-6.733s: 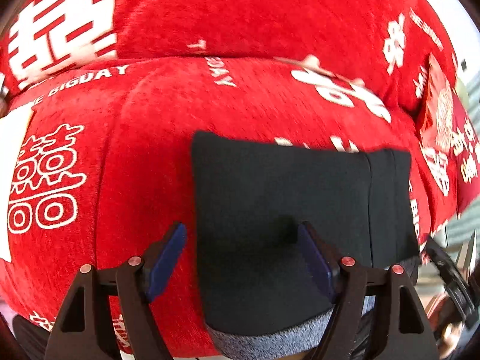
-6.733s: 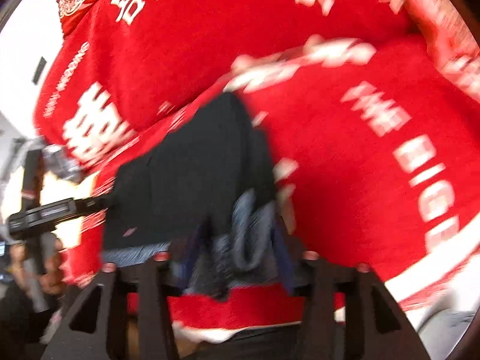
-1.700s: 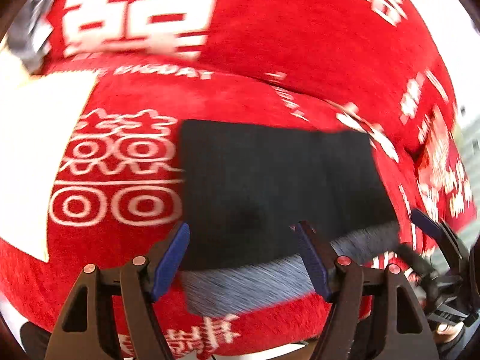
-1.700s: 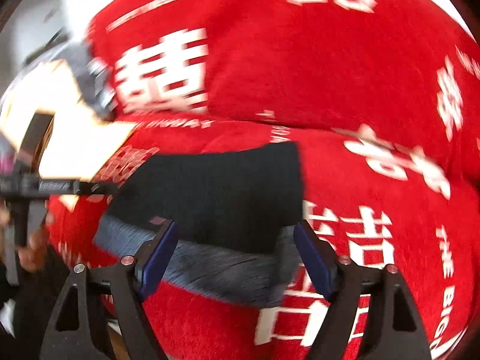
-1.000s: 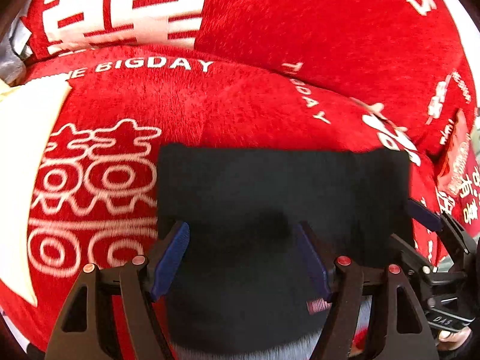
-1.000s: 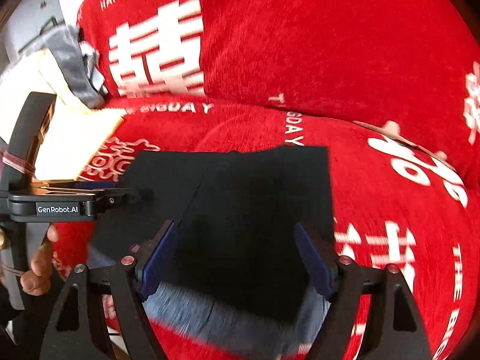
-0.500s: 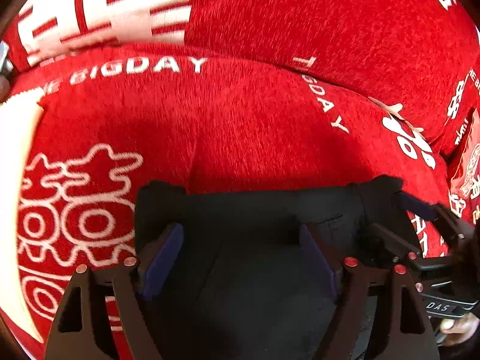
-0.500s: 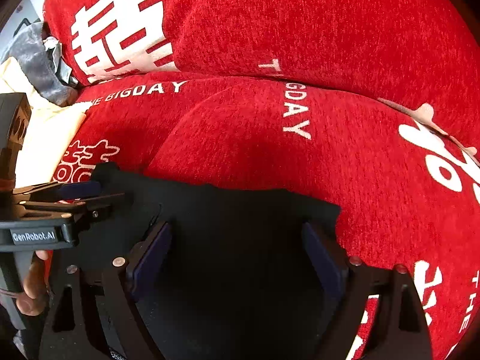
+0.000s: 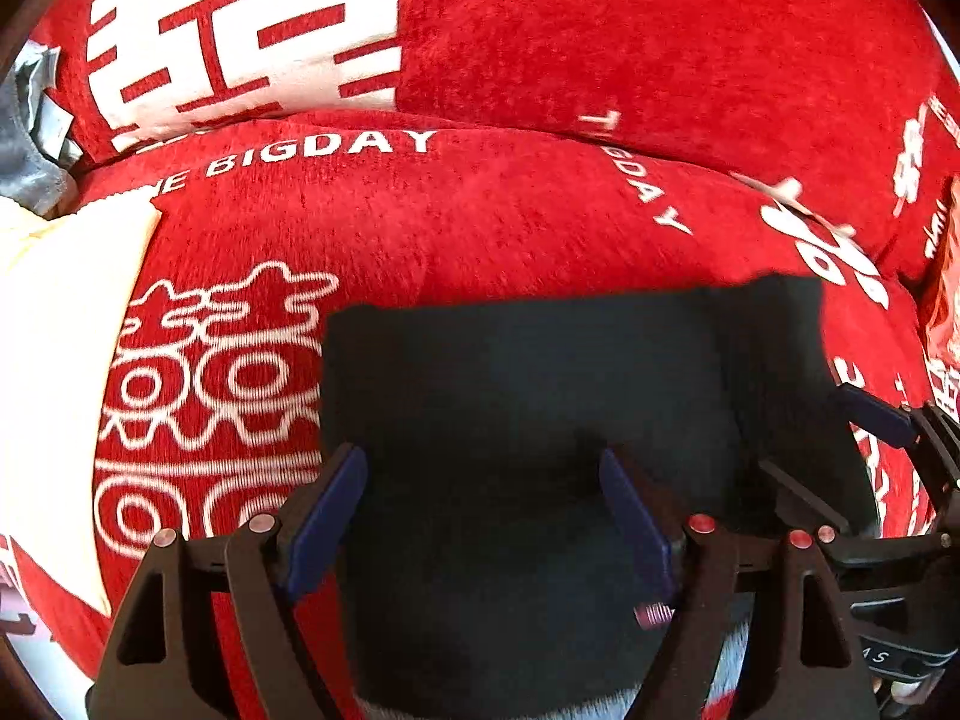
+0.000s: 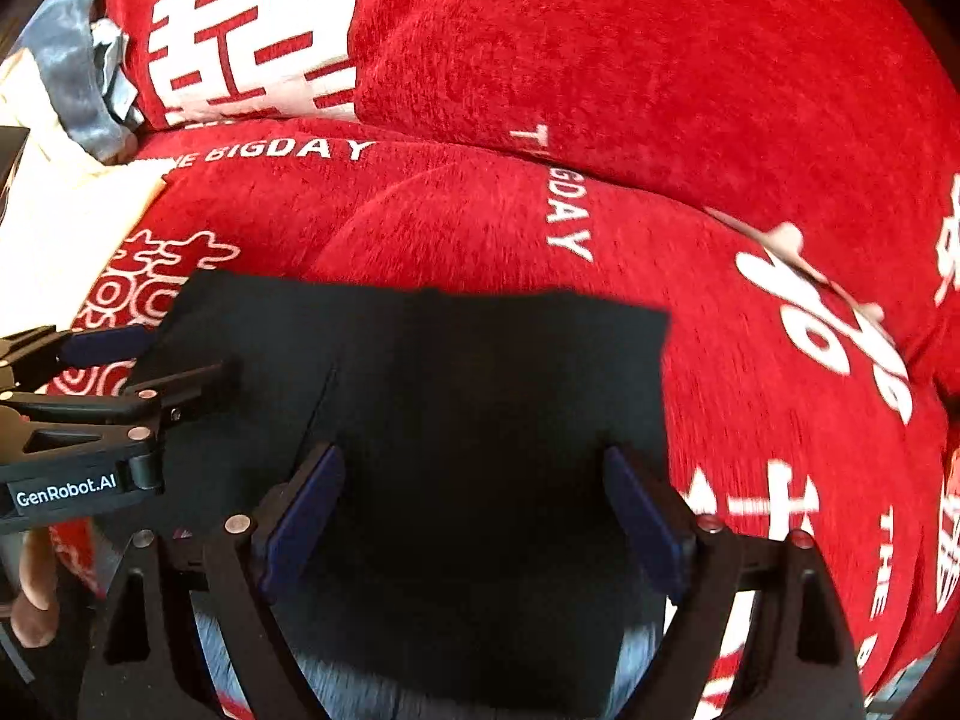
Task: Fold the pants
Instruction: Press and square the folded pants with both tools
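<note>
The black pants (image 9: 528, 420) lie folded into a flat rectangle on the red sofa seat, with a grey band (image 10: 336, 684) showing at the near edge. They also show in the right wrist view (image 10: 480, 420). My left gripper (image 9: 480, 516) is open and empty, just above the near left part of the pants. My right gripper (image 10: 474, 516) is open and empty, above the near right part. Each gripper shows in the other's view: the right (image 9: 840, 456) at the pants' right edge, the left (image 10: 144, 360) at their left edge.
The red sofa seat cushion (image 9: 420, 222) with white lettering carries the pants; red back cushions (image 9: 600, 30) rise behind. A cream cloth (image 9: 54, 324) and a grey cloth (image 9: 24, 138) lie at the far left. A red packet (image 9: 945, 300) sits at the right edge.
Both grippers have pulled back from the pants' far edge. The pants now lie flat, with their far edge further from the fingertips than half a second ago.
</note>
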Demonstrator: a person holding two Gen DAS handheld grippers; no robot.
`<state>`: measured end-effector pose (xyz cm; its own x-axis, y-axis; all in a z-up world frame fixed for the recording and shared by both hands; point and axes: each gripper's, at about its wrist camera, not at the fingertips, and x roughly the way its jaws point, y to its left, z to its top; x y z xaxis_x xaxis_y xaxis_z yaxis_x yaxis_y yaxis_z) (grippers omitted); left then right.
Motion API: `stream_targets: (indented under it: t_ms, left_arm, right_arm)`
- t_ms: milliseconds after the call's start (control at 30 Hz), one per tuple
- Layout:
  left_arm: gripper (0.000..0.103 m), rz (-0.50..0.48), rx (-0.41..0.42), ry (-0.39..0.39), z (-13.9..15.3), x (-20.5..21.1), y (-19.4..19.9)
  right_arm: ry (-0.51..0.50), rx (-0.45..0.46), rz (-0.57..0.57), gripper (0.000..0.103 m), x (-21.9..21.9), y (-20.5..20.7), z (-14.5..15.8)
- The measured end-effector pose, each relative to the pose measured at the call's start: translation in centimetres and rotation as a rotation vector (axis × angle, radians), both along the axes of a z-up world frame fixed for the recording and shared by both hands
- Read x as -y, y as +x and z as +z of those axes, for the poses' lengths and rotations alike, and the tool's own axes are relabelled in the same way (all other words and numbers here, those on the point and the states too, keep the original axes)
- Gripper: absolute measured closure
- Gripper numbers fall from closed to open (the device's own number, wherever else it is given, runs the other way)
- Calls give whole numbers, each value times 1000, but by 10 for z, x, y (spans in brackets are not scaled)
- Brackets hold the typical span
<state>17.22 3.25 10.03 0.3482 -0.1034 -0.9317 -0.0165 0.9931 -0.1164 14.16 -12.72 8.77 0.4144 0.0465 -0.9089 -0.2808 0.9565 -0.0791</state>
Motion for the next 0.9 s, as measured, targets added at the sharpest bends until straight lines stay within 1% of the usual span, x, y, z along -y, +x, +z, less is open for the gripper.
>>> stream_targets:
  t_ms: [33, 133, 333, 467, 567, 633, 700, 833, 867, 900]
  left_arm:
    - [23, -12, -1, 12, -2, 4, -5]
    - [23, -35, 30, 58, -2, 11, -22]
    - [23, -31, 34, 28, 3, 6, -40]
    - [23, -29, 39, 27, 2, 4, -49]
    - [23, -28, 48, 32, 1, 5, -56]
    - [22, -26, 55, 36, 0, 5, -59]
    - [22, -24, 55, 37, 0, 5, -59]
    - [22, -21, 53, 39, 0, 5, -59]
    - [22, -17, 53, 37, 0, 4, -60]
    - [19, -9, 50, 37, 0, 3, -60]
  right_arm:
    - [-7, 0, 4, 13, 1, -7, 0]
    - [-31, 27, 21, 13, 1, -28, 3]
    - [-65, 66, 47, 12, -1, -60, 10]
    - [-64, 74, 27, 10, 4, -71, 9]
    - [-47, 53, 1, 10, 11, -77, 1]
    - [-45, 60, -6, 10, 14, -83, 0]
    - [-33, 70, -19, 10, 17, -88, 5]
    - [21, 144, -42, 9, 21, -90, 25]
    - [37, 138, -41, 9, 20, -88, 25]
    - [51, 119, -35, 9, 20, -85, 22]
